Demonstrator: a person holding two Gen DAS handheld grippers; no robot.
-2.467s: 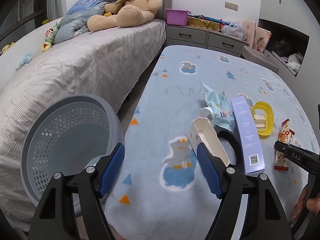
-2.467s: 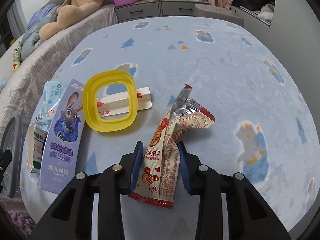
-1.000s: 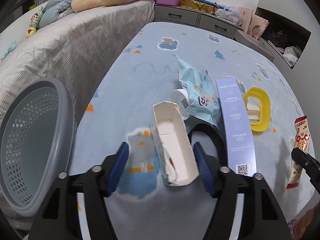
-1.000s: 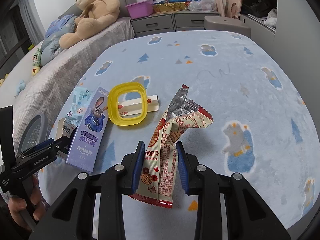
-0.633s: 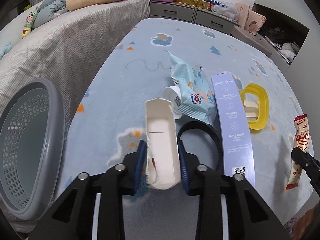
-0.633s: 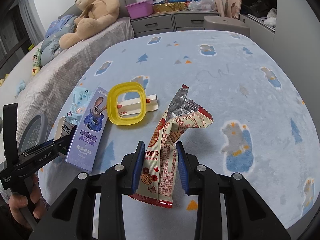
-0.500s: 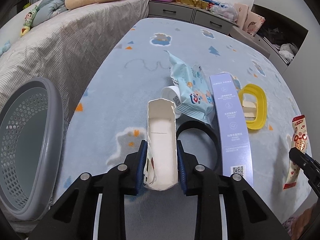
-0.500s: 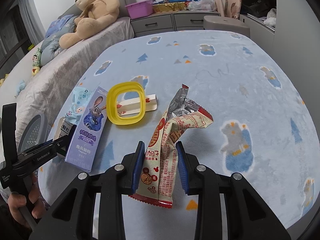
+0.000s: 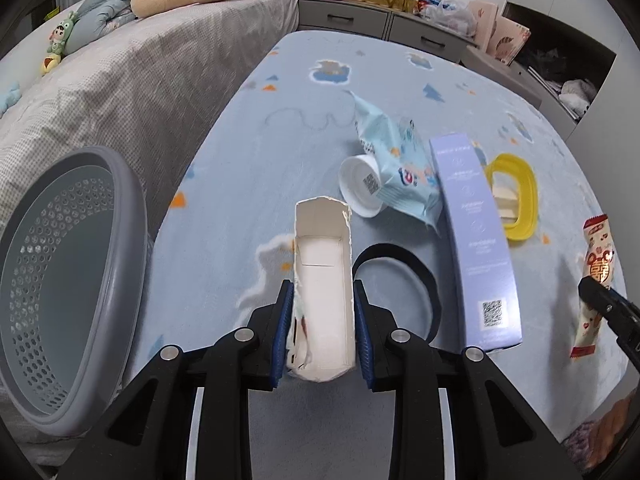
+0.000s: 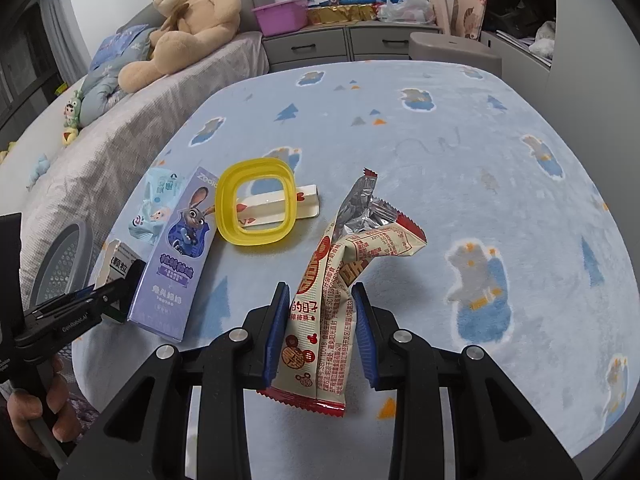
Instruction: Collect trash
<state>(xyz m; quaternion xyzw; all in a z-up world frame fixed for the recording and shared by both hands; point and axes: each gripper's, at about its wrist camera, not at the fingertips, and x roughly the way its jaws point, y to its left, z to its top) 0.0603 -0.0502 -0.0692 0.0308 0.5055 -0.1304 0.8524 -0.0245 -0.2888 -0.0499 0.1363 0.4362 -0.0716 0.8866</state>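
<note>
My left gripper (image 9: 323, 322) is shut on a torn-open white carton (image 9: 323, 280), its blue pads pressing both long sides. My right gripper (image 10: 321, 334) is shut on a cream and red snack wrapper (image 10: 340, 280) whose silver end sticks up. On the blue blanket lie a purple box (image 9: 476, 240), a light blue pouch (image 9: 396, 160), a white cap (image 9: 360, 184), a yellow ring (image 9: 516, 196) and a black band (image 9: 416, 276). The grey perforated basket (image 9: 68, 272) stands at the left, below the blanket's edge.
A bed (image 9: 120, 64) with a teddy bear (image 10: 188, 20) runs along the left. Grey drawers (image 10: 320, 48) with a purple tub (image 10: 280, 16) stand at the back. A white strip (image 10: 280, 204) lies under the yellow ring. A person's hand (image 10: 36, 408) holds the left gripper.
The left jaws closed onto the white carton, which now stands straight between the pads. The right gripper kept still with the snack wrapper.
</note>
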